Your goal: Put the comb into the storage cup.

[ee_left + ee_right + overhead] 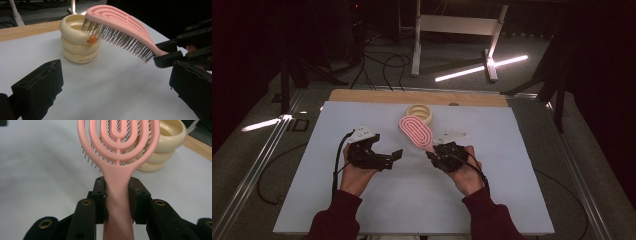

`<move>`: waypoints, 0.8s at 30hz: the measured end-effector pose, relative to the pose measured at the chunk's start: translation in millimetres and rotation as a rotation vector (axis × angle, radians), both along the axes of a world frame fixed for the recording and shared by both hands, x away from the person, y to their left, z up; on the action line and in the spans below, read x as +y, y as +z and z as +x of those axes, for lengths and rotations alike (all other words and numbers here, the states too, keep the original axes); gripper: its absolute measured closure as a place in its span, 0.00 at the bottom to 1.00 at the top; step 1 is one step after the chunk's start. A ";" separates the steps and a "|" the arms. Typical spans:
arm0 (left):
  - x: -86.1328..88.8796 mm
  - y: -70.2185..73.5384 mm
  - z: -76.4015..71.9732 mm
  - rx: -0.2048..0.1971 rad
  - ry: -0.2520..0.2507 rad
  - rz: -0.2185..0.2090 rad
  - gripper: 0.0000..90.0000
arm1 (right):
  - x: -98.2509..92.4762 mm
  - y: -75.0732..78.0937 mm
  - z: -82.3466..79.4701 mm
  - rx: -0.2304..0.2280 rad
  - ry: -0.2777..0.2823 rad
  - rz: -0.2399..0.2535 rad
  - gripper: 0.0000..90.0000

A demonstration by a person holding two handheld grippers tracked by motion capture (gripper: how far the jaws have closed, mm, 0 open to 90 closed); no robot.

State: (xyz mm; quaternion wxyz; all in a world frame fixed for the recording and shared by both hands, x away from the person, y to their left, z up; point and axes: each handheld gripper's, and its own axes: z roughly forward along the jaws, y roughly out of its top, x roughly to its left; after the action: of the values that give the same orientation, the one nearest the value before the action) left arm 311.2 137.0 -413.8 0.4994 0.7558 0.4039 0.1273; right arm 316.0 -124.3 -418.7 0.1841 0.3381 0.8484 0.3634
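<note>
**Inspector A:** We record the right gripper (117, 195) clamped on the handle of the pink hairbrush (117, 142). In the right gripper view both jaws press the handle's flanks just below where it widens into the head. We judge that grip chosen so the head stays free and the bristles face down.

**Inspector B:** Agreed. In the left gripper view the hairbrush (120, 23) is carried clear of the white table cover (105, 95), tilted, its far end over the rim of the cream ringed container (78, 40). We cannot tell whether the bristles touch that rim.

**Inspector A:** The container is three stacked rings with a small orange tab on its side, standing near the table's far edge. In the high view the hairbrush (416, 131) lies between it (419, 113) and the right gripper (443, 156).

**Inspector B:** And the left gripper (387, 159)?

**Inspector A:** Spread wide and holding nothing, resting low beside the work, well apart from the brush. We judge it kept ready, perhaps to steady the container.

**Inspector B:** Our risk note: a light container could tip if the brush bears on its rim.
</note>
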 end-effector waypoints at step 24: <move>-20.3 -6.7 11.9 0.055 -0.009 -0.063 0.00 | 19.9 -2.8 -7.9 -0.030 0.052 0.026 0.78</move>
State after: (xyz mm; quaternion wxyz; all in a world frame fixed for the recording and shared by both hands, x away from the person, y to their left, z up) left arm 323.1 116.7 -420.6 0.5122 0.7447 0.4180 0.0915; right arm 308.1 -104.5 -421.5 0.1829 0.3130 0.8493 0.3838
